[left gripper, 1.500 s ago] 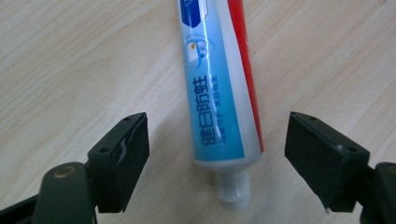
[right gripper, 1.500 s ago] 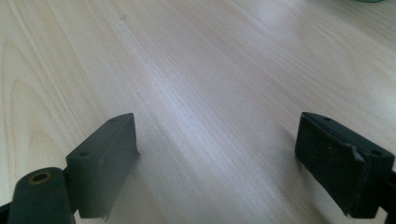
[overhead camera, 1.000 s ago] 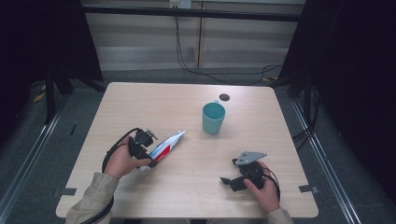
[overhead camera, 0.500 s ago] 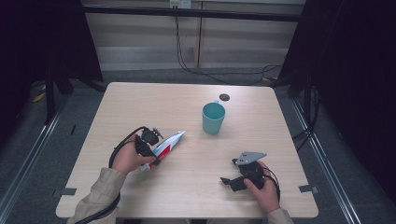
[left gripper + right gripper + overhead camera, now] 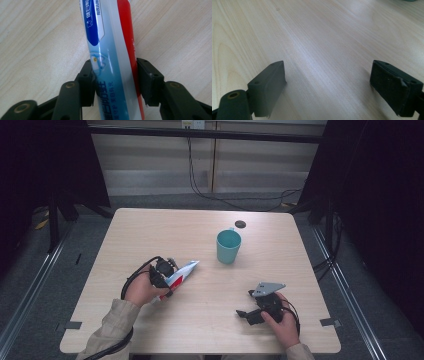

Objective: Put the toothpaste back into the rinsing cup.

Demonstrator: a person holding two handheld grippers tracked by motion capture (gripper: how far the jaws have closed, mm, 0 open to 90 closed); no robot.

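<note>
While right gripper fingers gape, left gripper fingers, just closing, pinch toothpaste tube.

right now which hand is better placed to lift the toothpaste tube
Left. The left gripper has just been closing its jaws, and both pads now press the toothpaste tube. The right gripper rests open over bare table, well apart from the tube.

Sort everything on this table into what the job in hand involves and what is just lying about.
In use:
- toothpaste tube, between the left gripper's pads, whose jaws have just been closing on it
- left gripper

Lying about:
- teal mug, standing apart
- small dark disc behind the mug
- right gripper, open over bare table
</note>
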